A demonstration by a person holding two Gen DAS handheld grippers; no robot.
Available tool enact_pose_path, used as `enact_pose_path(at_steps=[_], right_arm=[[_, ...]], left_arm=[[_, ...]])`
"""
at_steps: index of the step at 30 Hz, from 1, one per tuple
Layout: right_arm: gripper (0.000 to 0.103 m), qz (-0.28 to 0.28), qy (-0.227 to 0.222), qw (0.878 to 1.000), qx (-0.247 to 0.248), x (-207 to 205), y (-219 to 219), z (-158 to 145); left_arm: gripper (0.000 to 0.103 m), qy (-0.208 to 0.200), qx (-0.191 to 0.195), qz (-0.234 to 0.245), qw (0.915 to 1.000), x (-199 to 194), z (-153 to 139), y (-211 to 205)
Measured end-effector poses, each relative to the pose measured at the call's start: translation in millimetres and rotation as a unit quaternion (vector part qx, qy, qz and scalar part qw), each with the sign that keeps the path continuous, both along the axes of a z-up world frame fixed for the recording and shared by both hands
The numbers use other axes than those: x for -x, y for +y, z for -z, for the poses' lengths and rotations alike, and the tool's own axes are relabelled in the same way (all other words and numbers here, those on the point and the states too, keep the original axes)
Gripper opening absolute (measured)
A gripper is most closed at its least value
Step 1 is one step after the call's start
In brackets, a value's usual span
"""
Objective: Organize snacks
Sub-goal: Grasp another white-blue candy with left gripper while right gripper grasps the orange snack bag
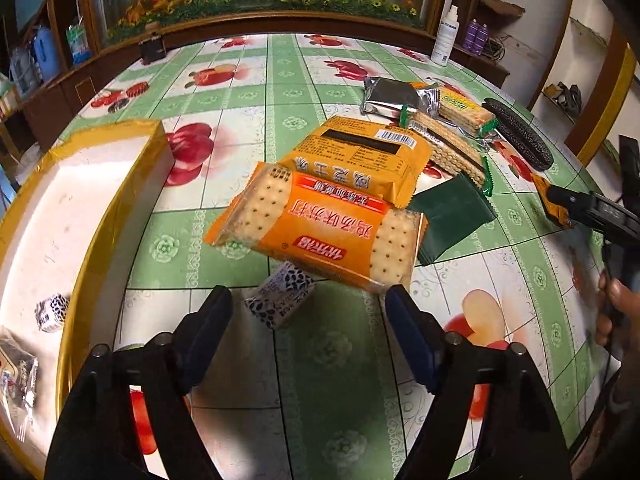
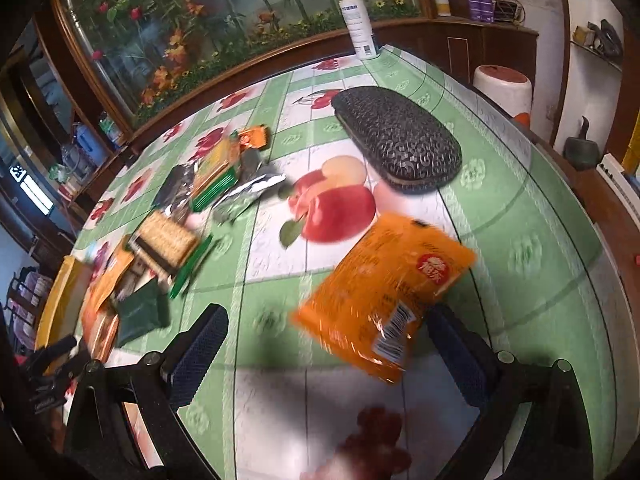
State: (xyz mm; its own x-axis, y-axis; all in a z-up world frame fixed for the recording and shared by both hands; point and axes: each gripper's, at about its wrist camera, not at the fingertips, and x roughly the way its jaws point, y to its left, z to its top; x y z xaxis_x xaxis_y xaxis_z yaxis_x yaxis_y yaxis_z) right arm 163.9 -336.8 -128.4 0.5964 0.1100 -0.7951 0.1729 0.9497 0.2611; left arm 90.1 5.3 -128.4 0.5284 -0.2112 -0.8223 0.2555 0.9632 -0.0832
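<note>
2 orange cracker packs point(image 1: 320, 216) (overlapping), 1 small patterned candy point(image 1: 280, 300) beside them

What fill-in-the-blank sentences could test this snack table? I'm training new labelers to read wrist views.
1. The small black-and-white patterned candy lies ahead of the left hand-held gripper, partly under the ____ cracker pack.
2. The box left of the snacks has ____ tape along its rim.
3. The textured dark case lies ____ on the tablecloth.
4. The white spray bottle stands ____.

Missing words: orange; yellow; flat; upright
</note>
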Motion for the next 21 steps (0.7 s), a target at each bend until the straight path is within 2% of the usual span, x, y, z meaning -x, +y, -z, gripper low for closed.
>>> enact_pose_path(at_steps=[4,7,10,12,13,14,15,16,18,21], right_arm=[[0.102,0.005,0.018,0.998,0.054,-24,8,4],[0.103,-0.011,0.034,0.994,0.106,-37,20,9],[0.099,-0.028,0.039,0.99,0.129,-42,30,11],[0.096,-0.035,0.037,0.99,0.132,-42,31,10],[0.095,-0.038,0.037,0.99,0.131,-41,31,10],[0.091,-0.04,0.035,0.99,0.131,-41,31,9],[0.085,-0.042,0.032,0.99,0.131,-39,31,8],[0.082,-0.044,0.029,0.99,0.129,-38,30,7],[0.063,-0.044,0.023,0.991,0.128,-36,27,5],[0.045,-0.039,0.017,0.991,0.124,-33,20,2]], left_arm=[[0.079,0.003,-0.012,-0.007,0.9999,-1,5,5],[0.079,0.004,-0.023,0.004,0.9997,-4,6,1],[0.079,-0.001,-0.041,0.015,0.999,-5,8,-6],[0.067,-0.003,-0.037,0.02,0.9991,-6,6,-8],[0.05,-0.005,-0.037,0.024,0.999,-7,4,-9],[0.028,-0.006,-0.035,0.028,0.999,-7,3,-10],[0.022,-0.004,-0.031,0.033,0.999,-7,2,-10],[0.016,-0.003,-0.029,0.036,0.9989,-7,2,-11],[0.016,-0.003,-0.029,0.04,0.9988,-6,2,-11],[0.016,-0.003,-0.024,0.04,0.9989,-2,2,-12]])
